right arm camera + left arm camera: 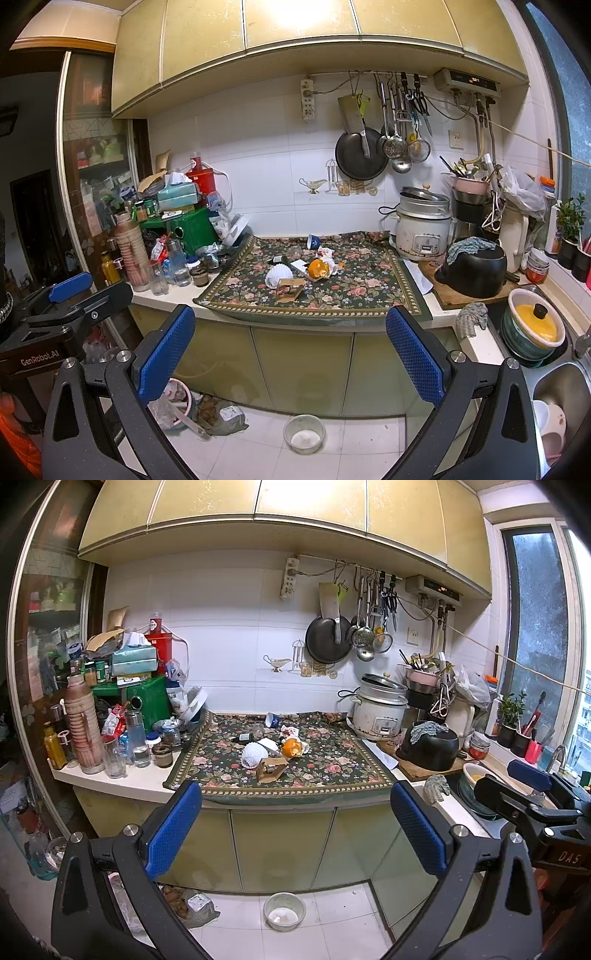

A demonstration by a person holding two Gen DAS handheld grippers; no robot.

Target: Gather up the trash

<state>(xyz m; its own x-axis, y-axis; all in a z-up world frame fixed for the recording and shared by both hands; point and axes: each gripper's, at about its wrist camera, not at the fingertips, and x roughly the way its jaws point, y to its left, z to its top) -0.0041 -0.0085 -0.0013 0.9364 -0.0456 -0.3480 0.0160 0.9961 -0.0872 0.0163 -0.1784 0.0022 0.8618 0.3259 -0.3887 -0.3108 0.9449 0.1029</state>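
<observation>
Trash lies in the middle of a floral cloth (332, 771) (354, 295) on the counter: an orange peel (291, 747) (319, 268), a white foam net (254, 755) (279, 276), a small cardboard box (272, 769) (290, 289), crumpled tissue (290, 731) (325, 252), a dark bottle (242, 737) and a tipped blue cup (272, 720) (314, 242). My left gripper (295, 801) is open and empty, well short of the counter. My right gripper (290, 323) is likewise open and empty, also back from the counter edge. Each gripper shows at the edge of the other's view.
Bottles and jars (88, 731) crowd the counter's left end. A rice cooker (380, 709) (423, 225) and black pot (430, 747) (472, 267) stand on the right, beside a sink (554, 387) with dishes. A bowl (284, 910) (303, 432) and a bin with bag (173, 402) sit on the floor.
</observation>
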